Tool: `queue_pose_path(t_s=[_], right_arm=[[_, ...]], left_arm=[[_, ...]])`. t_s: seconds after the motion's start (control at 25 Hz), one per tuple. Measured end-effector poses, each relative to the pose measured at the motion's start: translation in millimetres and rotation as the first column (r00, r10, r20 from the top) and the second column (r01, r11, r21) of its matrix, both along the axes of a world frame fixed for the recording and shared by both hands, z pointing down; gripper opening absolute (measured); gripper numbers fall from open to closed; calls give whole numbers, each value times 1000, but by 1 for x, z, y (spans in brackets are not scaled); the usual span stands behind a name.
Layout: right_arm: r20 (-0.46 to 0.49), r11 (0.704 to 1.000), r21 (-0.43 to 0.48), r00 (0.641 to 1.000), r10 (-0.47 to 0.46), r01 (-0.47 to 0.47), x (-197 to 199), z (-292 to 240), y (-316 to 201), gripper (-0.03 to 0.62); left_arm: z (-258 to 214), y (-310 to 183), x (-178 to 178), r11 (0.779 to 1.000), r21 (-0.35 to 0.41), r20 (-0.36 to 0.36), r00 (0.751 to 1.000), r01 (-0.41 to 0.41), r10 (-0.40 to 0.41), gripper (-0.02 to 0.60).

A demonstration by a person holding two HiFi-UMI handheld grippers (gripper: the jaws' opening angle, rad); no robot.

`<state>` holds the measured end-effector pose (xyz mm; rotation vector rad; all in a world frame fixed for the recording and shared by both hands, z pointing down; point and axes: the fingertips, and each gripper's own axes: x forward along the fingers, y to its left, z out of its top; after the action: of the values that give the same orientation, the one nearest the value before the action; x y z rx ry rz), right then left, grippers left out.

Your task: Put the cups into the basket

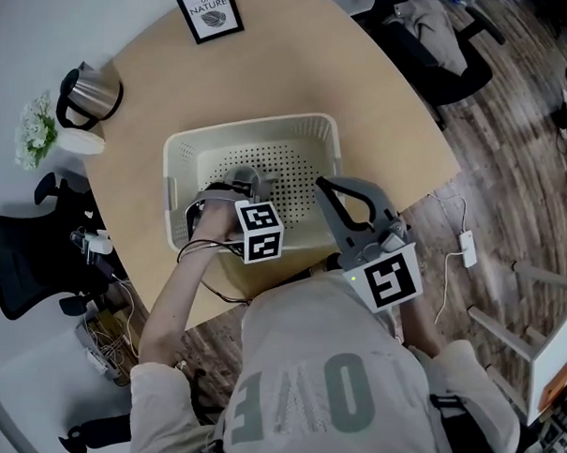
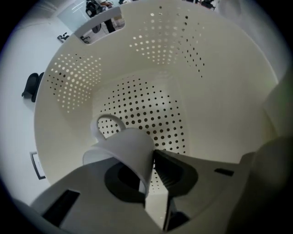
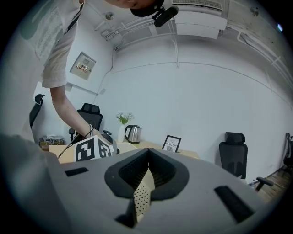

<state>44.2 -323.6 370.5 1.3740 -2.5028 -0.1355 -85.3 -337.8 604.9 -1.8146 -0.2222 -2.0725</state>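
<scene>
A white cup (image 2: 121,148) hangs tilted inside the cream perforated basket (image 1: 260,128), handle pointing away, just above the dotted floor. My left gripper (image 2: 149,171) is shut on the cup's wall, one jaw inside the cup and one outside. In the head view that left gripper (image 1: 243,186) reaches down into the basket's left half with the cup (image 1: 246,180). My right gripper (image 1: 323,183) sits at the basket's front right wall. In the right gripper view the right gripper (image 3: 147,163) has its jaws closed, with a strip of the basket's wall (image 3: 139,196) between them.
The basket stands on a round wooden table (image 1: 382,113). A steel kettle (image 1: 87,95), a vase of white flowers (image 1: 39,135) and a framed picture (image 1: 209,9) stand along the far-left rim. Black office chairs (image 1: 19,256) stand beside the table, and cables hang at its left front.
</scene>
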Motion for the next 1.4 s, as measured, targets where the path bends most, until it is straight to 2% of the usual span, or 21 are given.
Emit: queue_pose_path(t_s=[0.24, 0.6, 0.76, 0.88, 0.96, 1.04, 1.12, 1.16, 1.2, 1.24, 1.36, 1.4], right_arm=[[65, 1000, 2, 998, 28, -28, 3, -1, 1, -2], [42, 999, 27, 999, -18, 17, -8, -8, 2, -2], [31, 997, 49, 998, -57, 55, -17, -16, 1, -2], [25, 994, 68, 996, -89, 87, -26, -22, -2, -2], [31, 991, 82, 994, -108, 106, -34, -29, -4, -2], [64, 987, 107, 990, -123, 116, -42, -39, -7, -2], [90, 983, 133, 987, -136, 123, -49, -49, -10, -2], [95, 981, 144, 985, -141, 127, -53, -53, -11, -2], [95, 980, 153, 985, -146, 131, -57, -56, -12, -2], [90, 978, 158, 984, -151, 135, -61, -59, -14, -2], [38, 975, 163, 986, -162, 154, -71, -62, -18, -2], [9, 973, 162, 986, -167, 164, -74, -60, -19, -2]], left_arm=[[-2, -5, 7, 998, 43, -25, 999, -42, 43, 80], [-33, -5, 13, 996, 84, -142, 990, 30, -18, 86], [-75, -1, 29, 992, 80, -298, 952, 97, -69, 84], [-115, -6, 37, 977, 115, -431, 895, 180, -114, 84], [-144, -13, 36, 952, 144, -527, 835, 271, -157, 83], [-173, -20, 32, 908, 189, -615, 766, 373, -186, 49], [-198, -22, 26, 856, 211, -703, 682, 472, -203, 37], [-210, -22, 22, 826, 208, -751, 626, 523, -208, 27], [-222, -23, 17, 790, 200, -801, 561, 579, -208, 12], [-235, -24, 10, 745, 189, -851, 486, 640, -202, 9], [-262, -27, -16, 585, 107, -962, 231, 804, -142, 9], [-267, -26, -22, 553, 56, -981, 148, 831, -123, 8]])
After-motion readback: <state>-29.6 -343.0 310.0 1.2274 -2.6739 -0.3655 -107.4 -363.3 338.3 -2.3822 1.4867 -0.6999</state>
